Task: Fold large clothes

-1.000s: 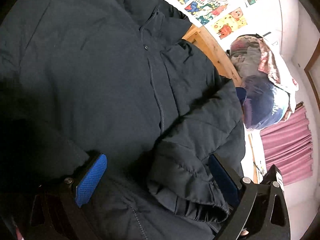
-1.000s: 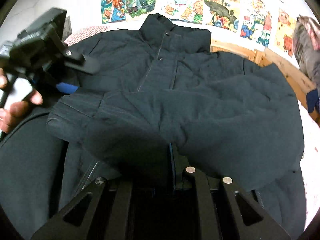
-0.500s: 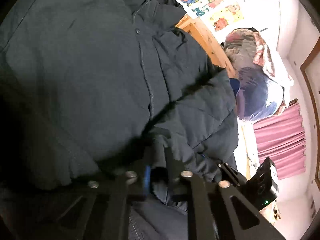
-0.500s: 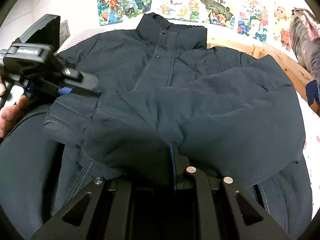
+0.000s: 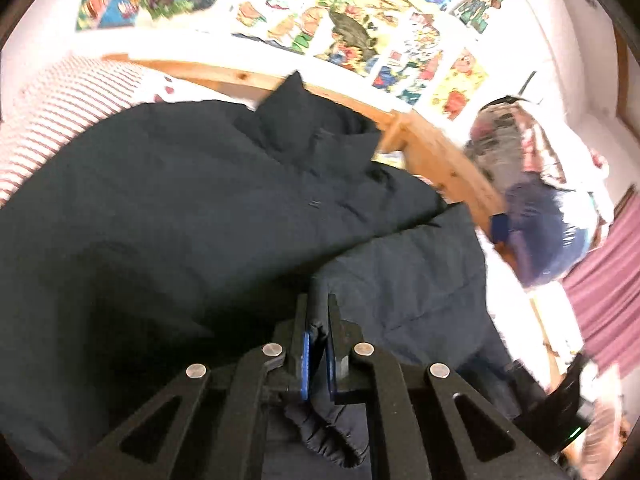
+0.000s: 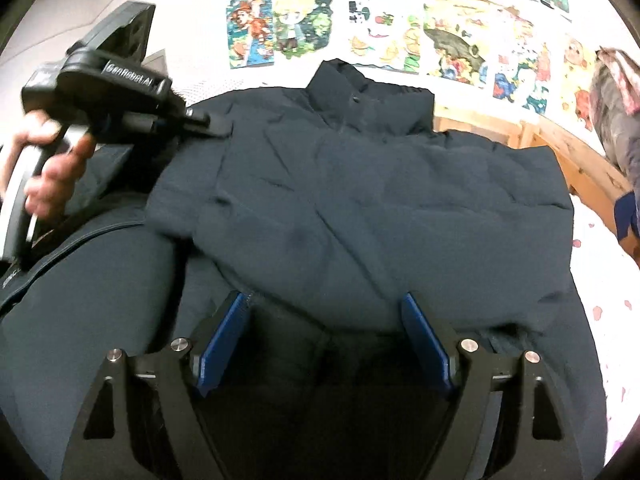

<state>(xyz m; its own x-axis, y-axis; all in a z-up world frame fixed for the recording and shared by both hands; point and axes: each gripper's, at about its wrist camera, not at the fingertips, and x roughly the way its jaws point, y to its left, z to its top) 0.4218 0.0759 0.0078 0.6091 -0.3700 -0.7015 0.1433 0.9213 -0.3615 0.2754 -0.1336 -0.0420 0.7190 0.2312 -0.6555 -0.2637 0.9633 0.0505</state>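
Observation:
A large dark navy puffer jacket (image 5: 180, 208) lies front up on the bed, collar toward the wall. My left gripper (image 5: 318, 308) is shut on a fold of its sleeve cuff, which bunches out below the blue pads (image 5: 306, 356). In the right wrist view, a hand carries the left gripper (image 6: 210, 125) at the upper left, pinching the raised sleeve end over the jacket (image 6: 360, 200). My right gripper (image 6: 324, 320) is near the jacket's lower part and its jaws are opening. Its blue pads (image 6: 224, 344) stand wide apart and press on nothing; dark fabric lies beneath the gap.
A wooden bed frame (image 5: 444, 156) runs along the far and right sides. Cartoon posters (image 5: 344, 28) cover the wall. A red-striped pillow (image 5: 60, 104) lies at the left. A heap of bags and clothes (image 5: 536, 200) and a pink curtain (image 5: 608, 280) stand at the right. Spotted white sheet (image 6: 600, 288) shows beside the jacket.
My left gripper went from wide open to shut on the sleeve cuff and rose with it. My right gripper, shut on a jacket fold before, has opened and let go.

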